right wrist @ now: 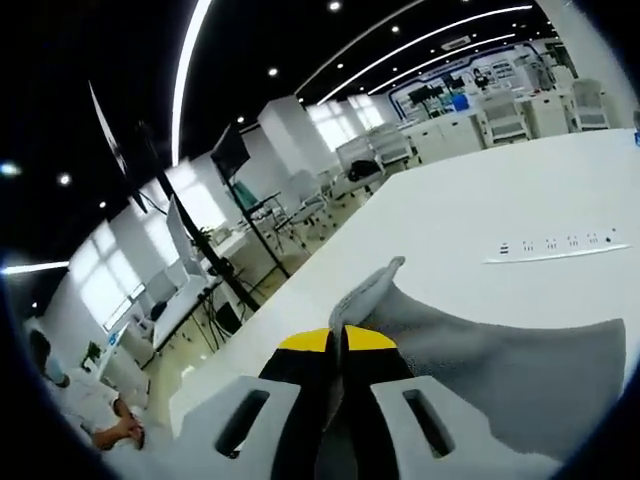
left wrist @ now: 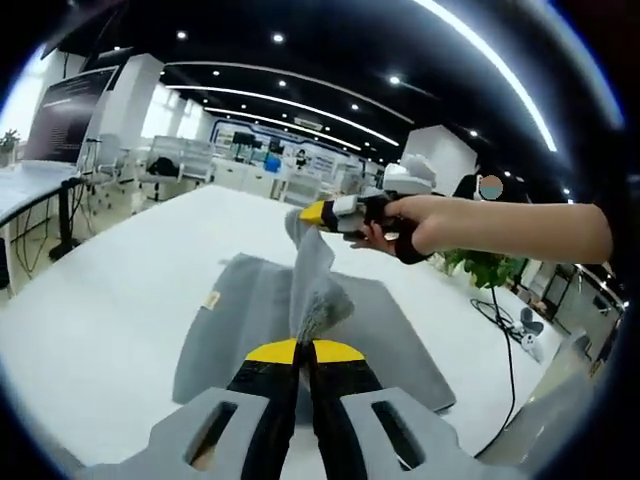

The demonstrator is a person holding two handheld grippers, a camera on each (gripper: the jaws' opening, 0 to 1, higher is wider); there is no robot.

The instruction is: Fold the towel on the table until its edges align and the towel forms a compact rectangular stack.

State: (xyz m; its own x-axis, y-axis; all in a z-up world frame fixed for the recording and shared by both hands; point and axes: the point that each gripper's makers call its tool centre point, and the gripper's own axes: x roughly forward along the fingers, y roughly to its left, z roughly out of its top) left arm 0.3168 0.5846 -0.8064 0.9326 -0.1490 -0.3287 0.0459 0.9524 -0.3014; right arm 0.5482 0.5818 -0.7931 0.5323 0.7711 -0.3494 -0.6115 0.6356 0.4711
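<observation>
A grey towel [left wrist: 390, 335] lies on the white table [left wrist: 120, 290], with one edge lifted off it. My left gripper [left wrist: 303, 351] is shut on a pinched corner of that raised edge, which rises as a crumpled fold [left wrist: 318, 290]. In the same view my right gripper [left wrist: 318, 213] comes in from the right in a person's hand [left wrist: 440, 222], shut on the other raised corner, higher up. In the right gripper view my right gripper [right wrist: 338, 340] pinches the towel [right wrist: 500, 370], and the cloth spreads away to the right. A small tag [left wrist: 211, 299] shows on the towel's left edge.
A white power strip [right wrist: 555, 246] lies on the table beyond the towel. A black cable [left wrist: 505, 330] hangs off the table's right side near a plant [left wrist: 490, 268]. Desks, chairs and monitors stand in the room behind. A seated person [right wrist: 90, 415] is at far left.
</observation>
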